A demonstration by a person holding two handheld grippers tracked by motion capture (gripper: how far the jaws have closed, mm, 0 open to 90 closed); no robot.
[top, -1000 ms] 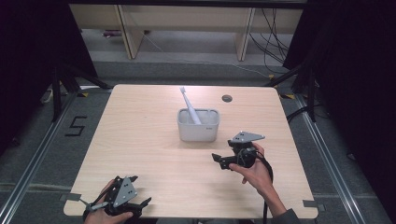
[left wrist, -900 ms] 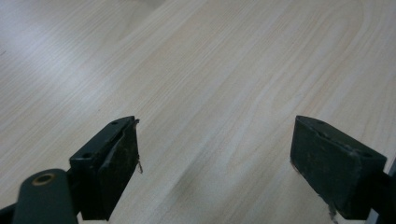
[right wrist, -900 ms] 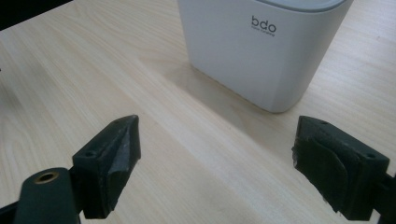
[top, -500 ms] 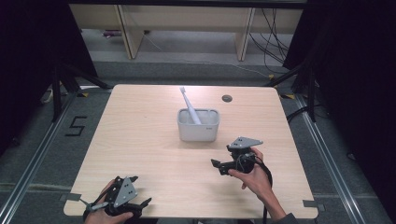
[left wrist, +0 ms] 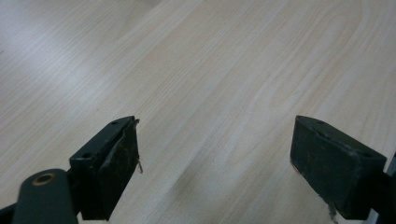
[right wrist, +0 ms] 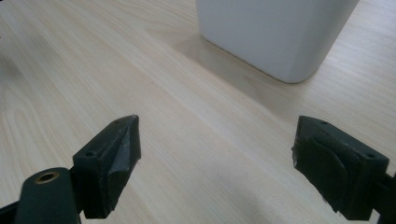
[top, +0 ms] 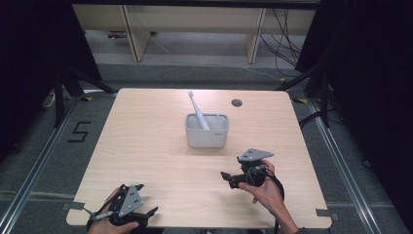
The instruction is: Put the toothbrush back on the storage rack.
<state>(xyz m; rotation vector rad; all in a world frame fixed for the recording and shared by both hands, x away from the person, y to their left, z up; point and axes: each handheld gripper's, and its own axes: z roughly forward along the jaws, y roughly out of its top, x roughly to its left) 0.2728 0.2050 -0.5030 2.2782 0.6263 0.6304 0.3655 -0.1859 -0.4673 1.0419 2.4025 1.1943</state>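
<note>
A white rectangular holder [top: 206, 130] stands near the middle of the wooden table [top: 146, 126], with a white toothbrush [top: 197, 109] leaning out of it toward the back. My right gripper [top: 225, 176] hovers low, in front and to the right of the holder, jaws wide apart and empty. The holder's lower wall [right wrist: 275, 32] shows beyond my right gripper [right wrist: 217, 161]. At the table's front left corner my left gripper [top: 152, 211] rests open, held in a hand. In its own view my left gripper [left wrist: 215, 172] has only bare wood between the jaws.
A small dark round grommet [top: 236, 103] sits in the tabletop at the back right. Wooden shelf legs [top: 131, 34] and cables [top: 287, 29] stand on the floor behind the table. A floor mark "5" [top: 79, 131] lies to the left.
My right gripper has drawn back from the holder toward the front edge of the table and slightly lower. The left gripper has stayed in place.
</note>
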